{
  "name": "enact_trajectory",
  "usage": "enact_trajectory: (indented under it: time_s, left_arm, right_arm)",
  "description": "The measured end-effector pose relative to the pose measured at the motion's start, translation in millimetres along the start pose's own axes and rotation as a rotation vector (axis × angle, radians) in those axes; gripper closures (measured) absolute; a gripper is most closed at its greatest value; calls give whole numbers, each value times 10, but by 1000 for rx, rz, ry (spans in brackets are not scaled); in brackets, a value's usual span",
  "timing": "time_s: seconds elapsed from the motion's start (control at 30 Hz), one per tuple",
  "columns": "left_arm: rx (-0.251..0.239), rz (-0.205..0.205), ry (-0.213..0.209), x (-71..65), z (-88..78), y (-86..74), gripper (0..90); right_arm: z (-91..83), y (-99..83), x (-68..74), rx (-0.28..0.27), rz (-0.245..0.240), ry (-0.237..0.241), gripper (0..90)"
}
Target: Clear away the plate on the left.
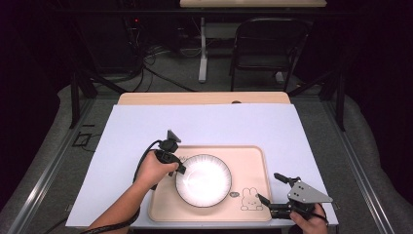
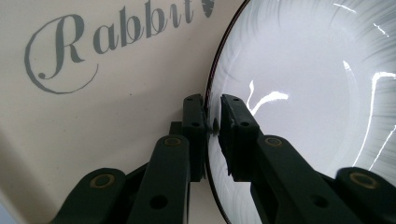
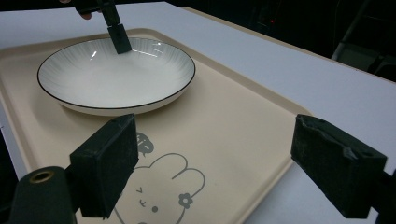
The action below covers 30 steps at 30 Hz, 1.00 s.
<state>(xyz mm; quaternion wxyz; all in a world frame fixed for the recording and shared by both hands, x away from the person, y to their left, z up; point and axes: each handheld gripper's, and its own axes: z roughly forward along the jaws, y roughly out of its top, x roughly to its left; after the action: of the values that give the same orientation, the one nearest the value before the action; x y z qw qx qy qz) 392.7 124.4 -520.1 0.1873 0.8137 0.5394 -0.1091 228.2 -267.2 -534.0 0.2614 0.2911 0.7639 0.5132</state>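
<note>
The left gripper (image 1: 179,169) is seen at the left edge of a white plate (image 1: 203,180), held by the left hand (image 1: 155,169), with its cable trailing back along the forearm. In the left gripper view its two jaws straddle the plate's dark-lined rim, one pad outside over the tray (image 2: 93,116) and one inside over the plate's (image 2: 303,84) ribbed inner wall; a narrow gap is visible between the pads and the rim, so the rim is framed but not pinched, and the gripper is taken as released. Beyond the outer jaw, the printed word "Rabbit" (image 2: 112,37) is read on the tray.

The plate is found directly ahead of and to the right of this gripper, resting flat on the beige tray (image 1: 253,156), which lies on the white-covered counter (image 1: 204,122).

Further right, a rabbit drawing (image 1: 250,200) is printed on the tray between the plate and the right gripper (image 1: 271,190). That gripper is held by the right hand (image 1: 309,224) just off the tray's near right corner, with its grey plate on top. In the right gripper view its jaws are spread wide with nothing between them; the rabbit drawing (image 3: 159,191) lies just ahead of them, the plate (image 3: 116,74) farther ahead, and the left gripper's jaw (image 3: 119,37) is seen at the plate's far rim
</note>
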Motion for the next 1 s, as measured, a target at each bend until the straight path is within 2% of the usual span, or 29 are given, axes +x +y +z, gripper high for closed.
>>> enact_trajectory:
  time_s: [0.3,0.43,0.57,0.77,1.0]
  left_arm:
    - [-24,16,20,-10,-82,-39,769]
    - [-58,9,27,28,-173,-85,702]
    - [-100,-12,10,78,-268,-135,608]
    - [-161,-20,36,160,-376,-236,507]
    - [-199,-36,40,277,-467,-375,502]
  right_arm:
    - [1,0,0,0,-1,1,143]
    - [0,0,1,0,0,0,144]
    - [2,1,2,1,-1,0,143]
    - [3,1,2,1,-1,0,143]
    - [8,3,4,6,-1,1,143]
